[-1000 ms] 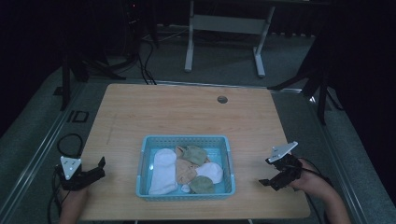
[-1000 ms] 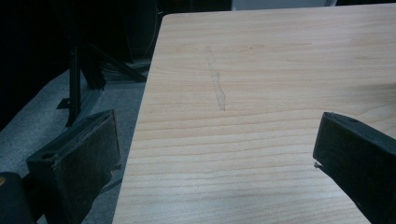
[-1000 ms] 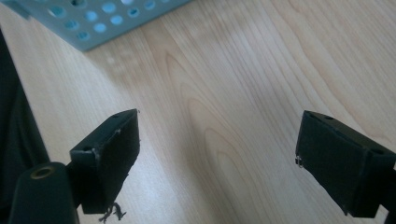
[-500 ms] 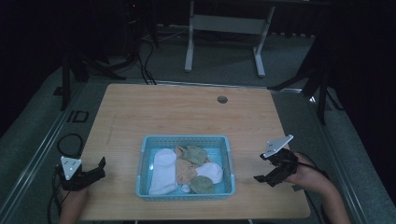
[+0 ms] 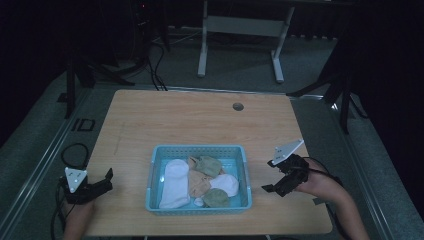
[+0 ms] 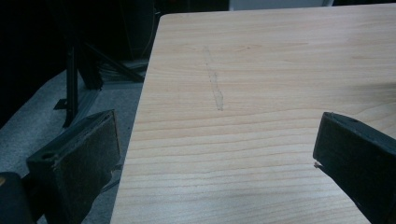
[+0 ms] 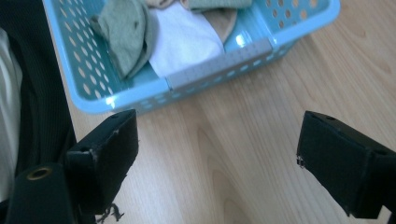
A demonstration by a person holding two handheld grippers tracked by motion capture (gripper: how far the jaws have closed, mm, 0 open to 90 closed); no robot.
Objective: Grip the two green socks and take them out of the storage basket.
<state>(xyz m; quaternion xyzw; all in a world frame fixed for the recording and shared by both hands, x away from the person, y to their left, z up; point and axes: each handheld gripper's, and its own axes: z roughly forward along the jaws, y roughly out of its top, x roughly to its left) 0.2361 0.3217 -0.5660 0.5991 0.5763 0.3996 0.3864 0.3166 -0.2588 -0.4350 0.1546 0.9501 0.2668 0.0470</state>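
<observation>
1. Left gripper (image 5: 106,177) at the near left table edge, jaws apart, empty, well apart from the basket (image 5: 197,149).
2. Right gripper (image 5: 267,175) just right of the basket, jaws wide apart, holding nothing, pointed at its wall.
3. Basket at near-centre of the table (image 5: 200,115); socks (image 5: 175,182) piled inside, white, tan and green.
4. Hole (image 5: 238,106) near the far edge.

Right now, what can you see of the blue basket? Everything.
The basket is light blue, plastic by the look, rectangular, with perforated walls and a thick rim. It sits flat on the wooden table, near the front edge, between the two grippers; neither touches it. It holds socks: white, beige and green, piled loosely. The right gripper, jaws open, points at its right wall.
</observation>
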